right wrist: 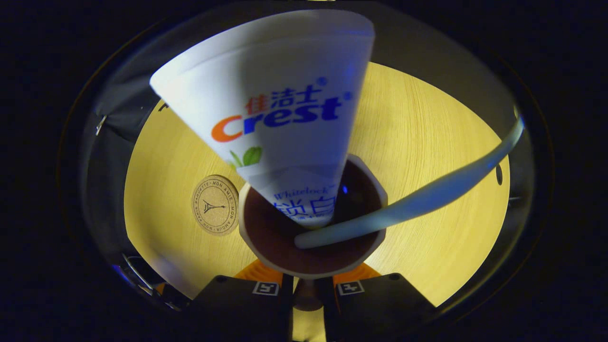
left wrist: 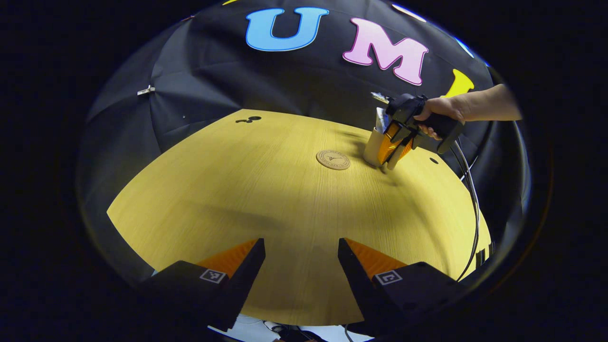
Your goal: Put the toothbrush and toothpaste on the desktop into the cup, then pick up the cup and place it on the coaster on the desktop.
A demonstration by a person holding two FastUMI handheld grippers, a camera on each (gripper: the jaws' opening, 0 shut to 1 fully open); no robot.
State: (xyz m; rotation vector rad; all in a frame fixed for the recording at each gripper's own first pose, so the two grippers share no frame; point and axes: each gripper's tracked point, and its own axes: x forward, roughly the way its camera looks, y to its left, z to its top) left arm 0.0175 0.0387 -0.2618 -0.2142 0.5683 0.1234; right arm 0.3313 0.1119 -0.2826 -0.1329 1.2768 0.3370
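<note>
I am keeping my left gripper [left wrist: 301,266] low over the near edge of the desktop [left wrist: 266,199], well away from the coaster [left wrist: 333,159], its fingers apart and holding nothing, so it is not disturbing the work. Just right of the coaster, my right gripper [right wrist: 308,278] is closing on the cup [right wrist: 313,223] near its rim, ready for lifting I think. The toothpaste [right wrist: 280,118] and toothbrush [right wrist: 418,199] are already standing inside the cup.
</note>
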